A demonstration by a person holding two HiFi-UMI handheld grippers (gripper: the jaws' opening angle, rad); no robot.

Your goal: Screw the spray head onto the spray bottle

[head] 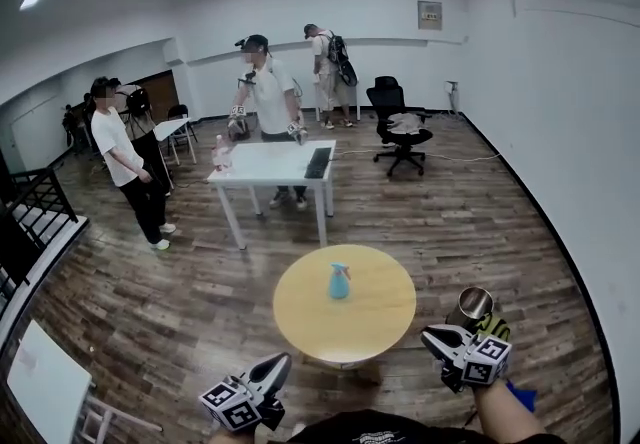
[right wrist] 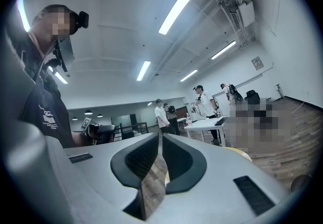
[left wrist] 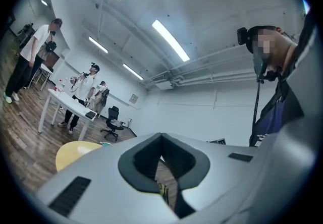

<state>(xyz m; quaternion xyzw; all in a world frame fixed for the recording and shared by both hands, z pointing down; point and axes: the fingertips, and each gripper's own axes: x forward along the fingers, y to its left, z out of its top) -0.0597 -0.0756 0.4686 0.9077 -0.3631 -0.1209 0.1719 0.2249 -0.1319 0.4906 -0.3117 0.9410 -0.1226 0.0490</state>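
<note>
A small light-blue spray bottle stands upright near the middle of a round yellow table. It is too small for me to make out its top. Both grippers are well short of the table, at the bottom of the head view. My left gripper is shut with nothing in it, its tips meeting in the left gripper view. The yellow table and a speck of the bottle lie to its left. My right gripper has a narrow gap between its jaws, with only floor showing through.
A shiny metal cylinder stands on the floor beside my right gripper. Beyond the round table is a white table with a person working at it, another person at left, and a black office chair.
</note>
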